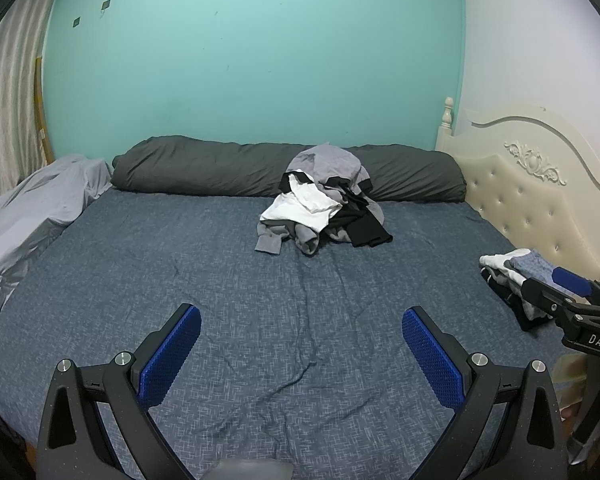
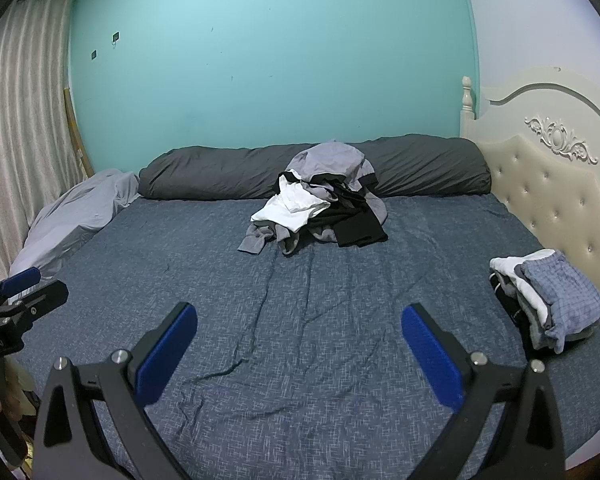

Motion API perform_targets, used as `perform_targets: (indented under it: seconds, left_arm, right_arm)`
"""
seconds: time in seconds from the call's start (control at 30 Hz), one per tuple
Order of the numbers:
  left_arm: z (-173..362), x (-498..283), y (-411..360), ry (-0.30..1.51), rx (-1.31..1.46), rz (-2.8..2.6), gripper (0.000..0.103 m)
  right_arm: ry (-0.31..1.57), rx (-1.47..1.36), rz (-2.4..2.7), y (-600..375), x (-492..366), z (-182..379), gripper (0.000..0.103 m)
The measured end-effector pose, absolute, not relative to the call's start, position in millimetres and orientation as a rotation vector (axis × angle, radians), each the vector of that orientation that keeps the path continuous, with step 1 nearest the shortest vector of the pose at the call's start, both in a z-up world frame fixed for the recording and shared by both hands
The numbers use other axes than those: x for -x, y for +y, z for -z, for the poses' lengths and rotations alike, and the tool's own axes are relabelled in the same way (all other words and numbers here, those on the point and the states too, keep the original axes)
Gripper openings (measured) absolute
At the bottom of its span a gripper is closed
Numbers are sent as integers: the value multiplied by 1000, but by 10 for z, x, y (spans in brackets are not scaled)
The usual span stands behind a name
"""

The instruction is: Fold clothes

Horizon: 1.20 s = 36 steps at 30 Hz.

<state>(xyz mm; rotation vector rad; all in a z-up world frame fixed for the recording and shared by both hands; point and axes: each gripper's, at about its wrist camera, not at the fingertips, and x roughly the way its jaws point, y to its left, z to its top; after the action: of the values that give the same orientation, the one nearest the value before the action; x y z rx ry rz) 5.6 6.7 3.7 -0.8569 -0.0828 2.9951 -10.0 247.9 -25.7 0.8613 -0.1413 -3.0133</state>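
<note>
Two grippers, both empty, both over the near edge of the bed (image 1: 100, 280). Left gripper (image 1: 301, 354): blue pads spread wide, nothing between them. Right gripper (image 2: 299, 350): same, jaws wide, nothing held.

Unfolded pile (image 1: 324, 200) sits far across the mattress, against the dark bolster (image 1: 204, 168); grey, white and black garments tangled together, one grey sleeve trailing toward the near side. Folded stack (image 2: 548, 300) lies at the right edge near the cream headboard (image 2: 548, 184), a blue checked piece on top, apart from the pile.

Risks, as judged from here:
- Garments overlap heavily. A pinch into the heap likely lifts two or three at once, or drags the whole pile.
- Pulling the trailing sleeve alone may stretch it out with the body snagged under the black item.
- Bedsheet is wrinkled and loose; a low pinch could catch sheet with cloth.
- Stack looks lopsided, close to the bed's edge; a careless brush from the right side could topple it.
</note>
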Motion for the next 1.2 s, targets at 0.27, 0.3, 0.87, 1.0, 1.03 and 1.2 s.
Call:
perform_targets:
  seconds: [0.27, 0.3, 0.87, 1.0, 1.03, 1.2]
  left_arm:
    - [-36, -58, 59, -82, 854, -2989, 103]
    - [-40, -52, 56, -82, 855, -2988, 103]
    - [-70, -31, 107, -58, 836, -2968, 103]
    - [-78, -15, 118, -53, 836, -2963, 103]
    - [-81, -10, 122, -52, 837, -2962, 103]
    - [-76, 5, 133, -46, 836, -2960, 103]
  right_arm:
    - [-141, -862, 3017, 2478, 94, 252, 103]
    - [-141, -861, 3018, 2477, 93, 257, 103]
    - [-137, -860, 3023, 2486, 118, 214, 103]
    - [-137, -861, 3024, 2490, 125, 205, 103]
    - [-138, -860, 3025, 2490, 123, 205, 103]
    - [-138, -862, 3025, 2502, 124, 213, 103]
